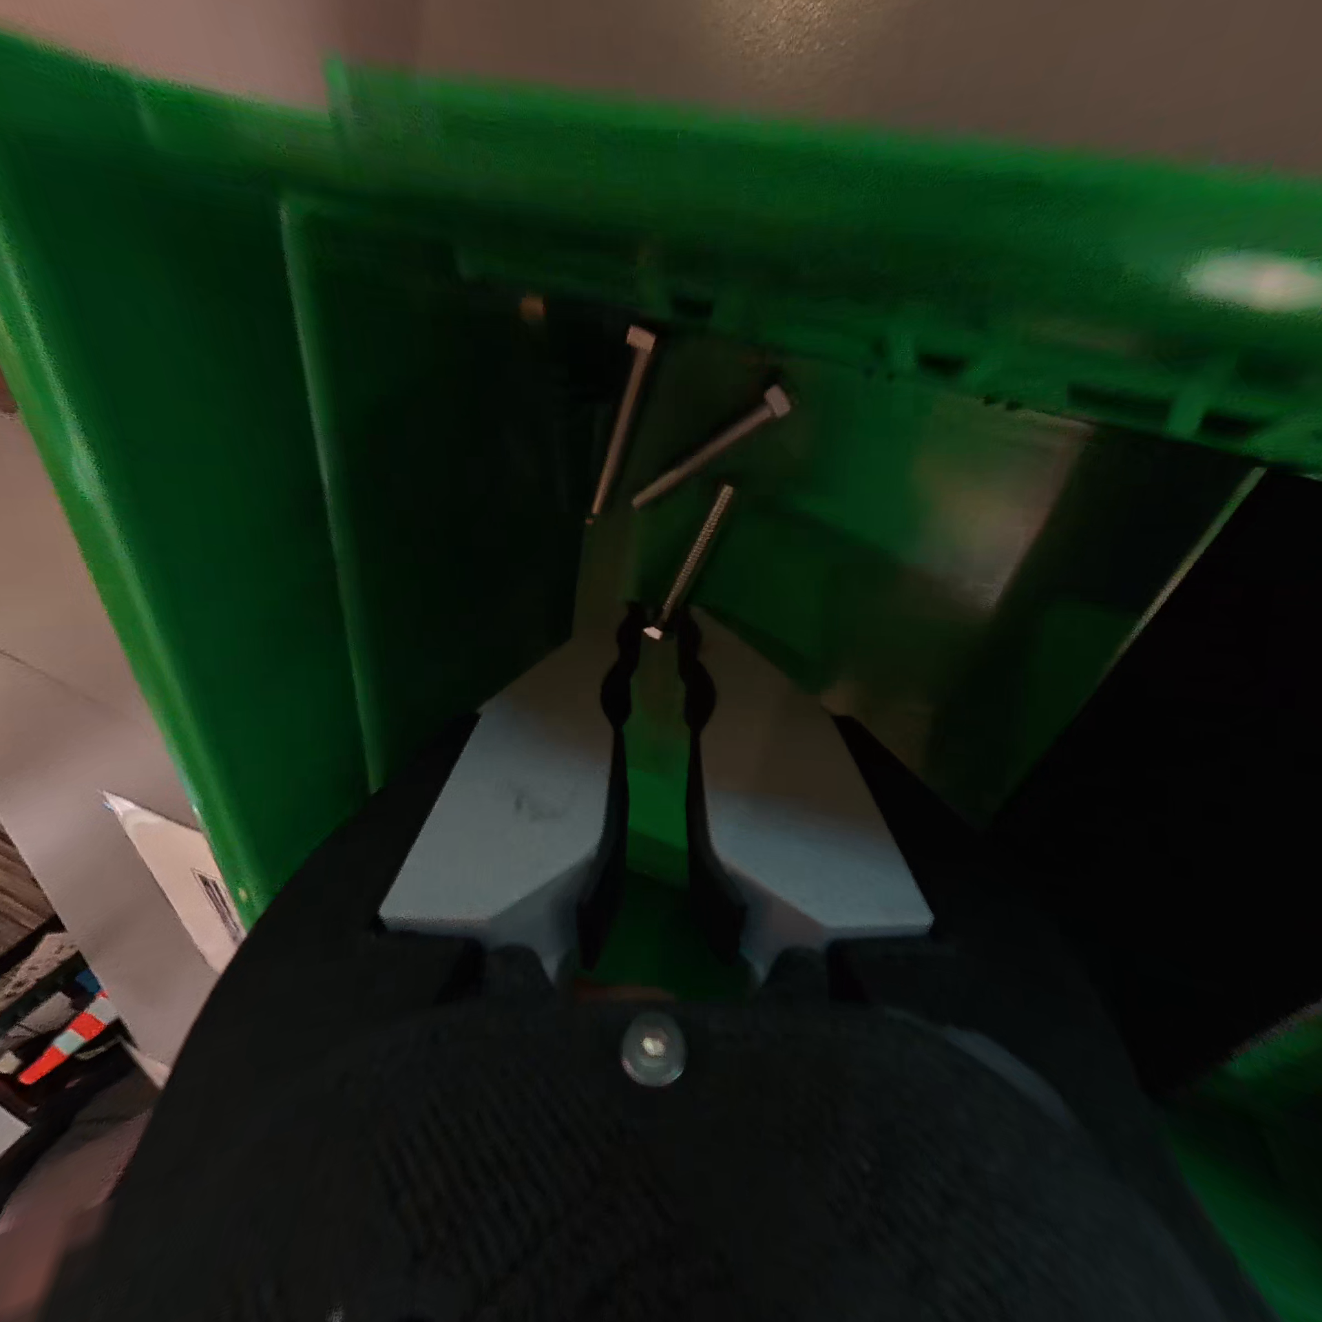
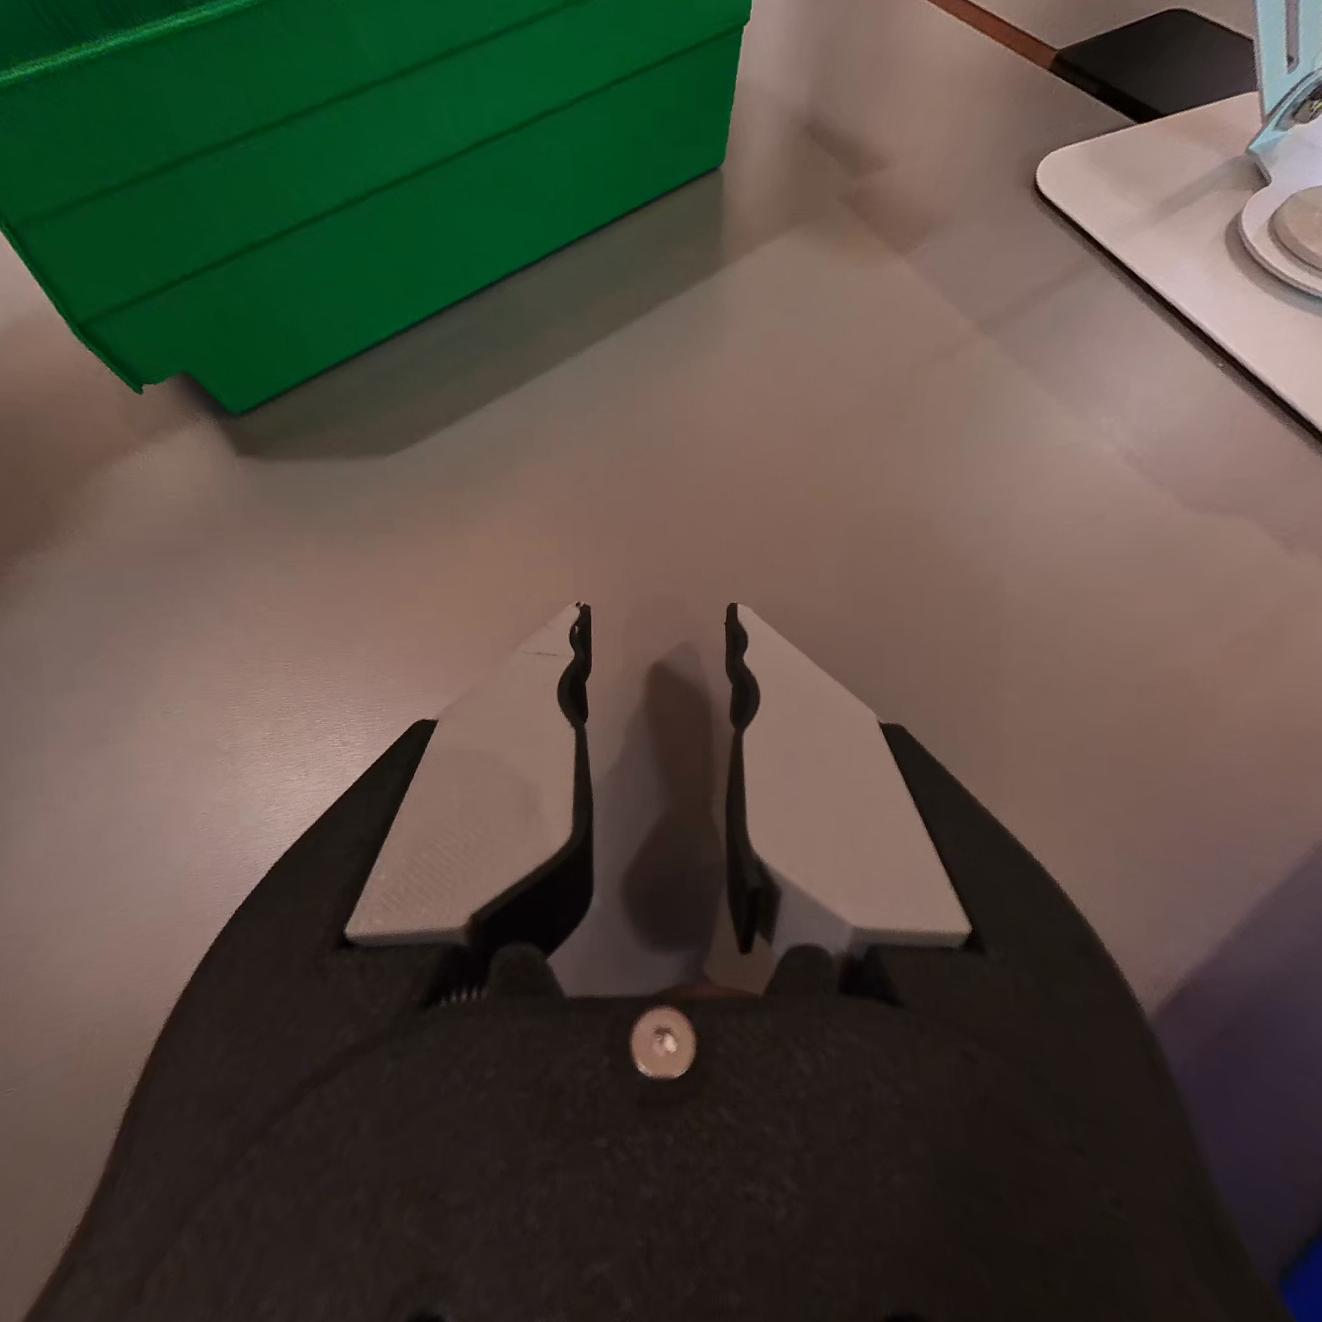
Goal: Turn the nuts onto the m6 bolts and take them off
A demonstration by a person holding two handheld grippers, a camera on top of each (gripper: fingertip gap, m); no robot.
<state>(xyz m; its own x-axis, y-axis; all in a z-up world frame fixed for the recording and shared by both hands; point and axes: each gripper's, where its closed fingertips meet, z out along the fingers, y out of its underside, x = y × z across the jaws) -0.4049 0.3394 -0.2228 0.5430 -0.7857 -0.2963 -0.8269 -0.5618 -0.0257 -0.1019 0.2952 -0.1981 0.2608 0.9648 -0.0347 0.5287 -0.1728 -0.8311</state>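
My left gripper (image 1: 657, 624) reaches into a green bin (image 1: 179, 465) and is shut on the head end of a long silver bolt (image 1: 697, 554) that points away from me. Two more long bolts lie on the bin floor beyond it, one (image 1: 624, 422) at the left and one (image 1: 715, 447) to its right. A small round nut-like piece (image 1: 531, 307) lies at the bin's far end, blurred. My right gripper (image 2: 657, 615) is open and empty above the grey table (image 2: 858, 501). The green bin (image 2: 358, 179) stands to its upper left.
A white flat base (image 2: 1144, 236) with a pale blue stand on it sits at the right of the table in the right wrist view. A dark object (image 2: 1159, 57) lies behind it. The bin's walls close in around my left gripper. About 30 cm separates my left fingertips from my right.
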